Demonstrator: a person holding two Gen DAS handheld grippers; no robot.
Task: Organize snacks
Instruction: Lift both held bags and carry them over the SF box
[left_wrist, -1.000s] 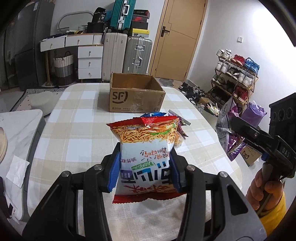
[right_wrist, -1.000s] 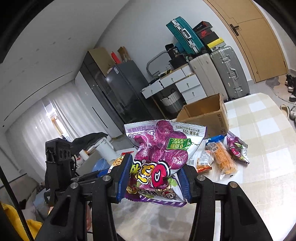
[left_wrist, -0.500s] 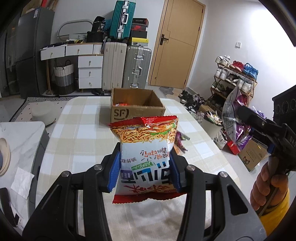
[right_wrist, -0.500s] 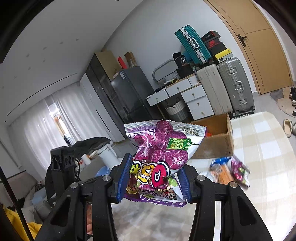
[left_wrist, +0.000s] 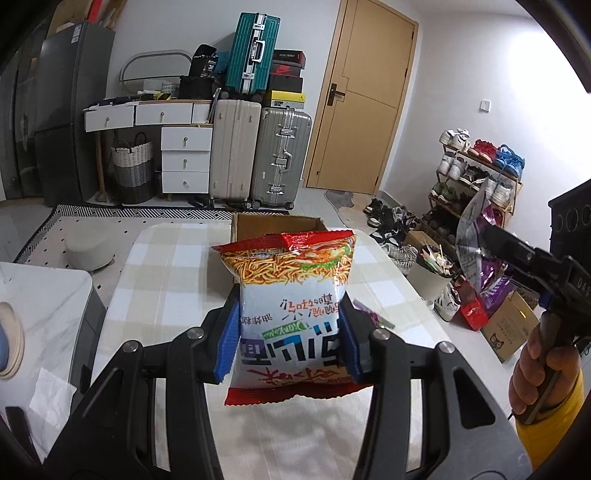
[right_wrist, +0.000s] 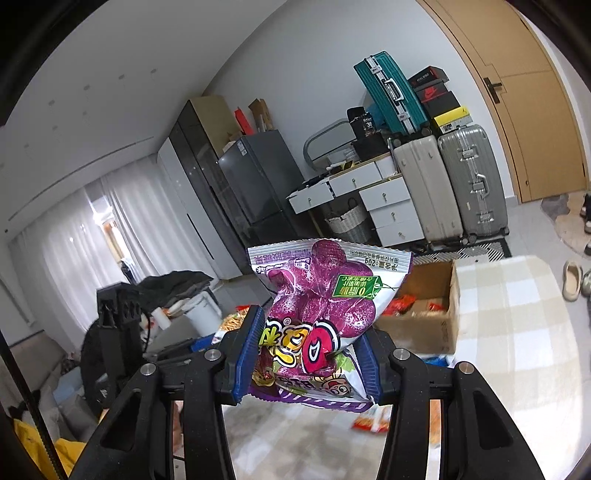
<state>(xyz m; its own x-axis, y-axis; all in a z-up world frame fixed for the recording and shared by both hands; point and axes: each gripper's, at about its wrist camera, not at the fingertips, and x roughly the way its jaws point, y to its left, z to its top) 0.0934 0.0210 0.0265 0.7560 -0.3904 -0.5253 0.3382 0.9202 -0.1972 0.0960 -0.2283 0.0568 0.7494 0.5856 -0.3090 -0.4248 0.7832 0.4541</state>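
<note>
since the earlier frames both grippers have risen, and the cardboard box (left_wrist: 277, 223) now sits lower in each view, partly hidden behind the packets. left gripper (left_wrist: 290, 345): blue pads pressed against both sides of the noodle packet (left_wrist: 290, 295), held upright above the checked table (left_wrist: 166, 266). right gripper (right_wrist: 309, 363): jaws closed partway on the purple snack packet (right_wrist: 325, 306), held clear of the table. box: open, red packets inside (right_wrist: 406, 304), at the table's far end. loose snacks (right_wrist: 371, 421) lie below the purple packet.
</note>
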